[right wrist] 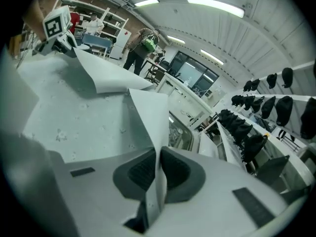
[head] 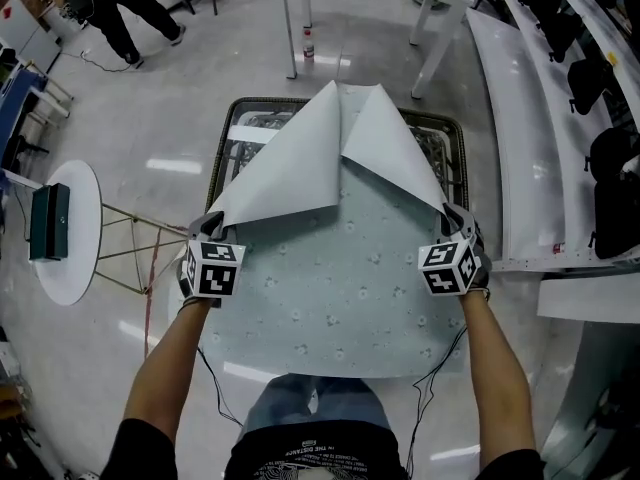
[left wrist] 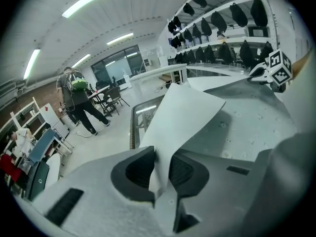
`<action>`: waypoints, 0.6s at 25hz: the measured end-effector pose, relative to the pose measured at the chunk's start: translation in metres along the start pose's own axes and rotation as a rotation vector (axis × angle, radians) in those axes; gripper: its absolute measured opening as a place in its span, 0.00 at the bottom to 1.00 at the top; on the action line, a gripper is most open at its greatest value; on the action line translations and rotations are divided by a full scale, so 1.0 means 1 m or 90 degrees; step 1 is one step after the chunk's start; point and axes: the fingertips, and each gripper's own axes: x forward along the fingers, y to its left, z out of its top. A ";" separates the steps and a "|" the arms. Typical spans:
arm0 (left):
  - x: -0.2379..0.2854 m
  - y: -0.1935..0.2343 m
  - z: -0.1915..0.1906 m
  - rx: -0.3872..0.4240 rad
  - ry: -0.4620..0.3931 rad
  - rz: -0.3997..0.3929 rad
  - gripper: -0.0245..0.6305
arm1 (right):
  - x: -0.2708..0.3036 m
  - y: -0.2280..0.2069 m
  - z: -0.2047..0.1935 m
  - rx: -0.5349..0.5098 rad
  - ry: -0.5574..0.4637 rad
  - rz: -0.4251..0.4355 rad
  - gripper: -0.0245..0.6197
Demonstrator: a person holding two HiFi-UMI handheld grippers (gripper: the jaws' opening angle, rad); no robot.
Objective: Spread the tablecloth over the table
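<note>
My left gripper [head: 210,225] and right gripper [head: 455,215] each pinch a tablecloth [head: 340,278] corner above the worktop [head: 222,143].

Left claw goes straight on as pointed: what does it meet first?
The tablecloth it grips: the turned-over flap rises right ahead of the left claw. Past that, probably the rim of the table, though depth is unclear.
</note>
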 end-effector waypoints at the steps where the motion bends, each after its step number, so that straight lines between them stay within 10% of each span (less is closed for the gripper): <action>1: 0.002 -0.003 -0.002 0.005 0.002 0.000 0.13 | 0.001 0.001 -0.001 -0.003 0.002 -0.002 0.06; 9: 0.003 -0.011 0.001 0.006 -0.002 -0.002 0.27 | -0.001 -0.006 0.001 0.033 0.008 -0.009 0.10; 15: -0.004 -0.016 0.012 -0.002 -0.022 -0.027 0.45 | -0.005 0.000 0.018 0.055 -0.005 0.001 0.35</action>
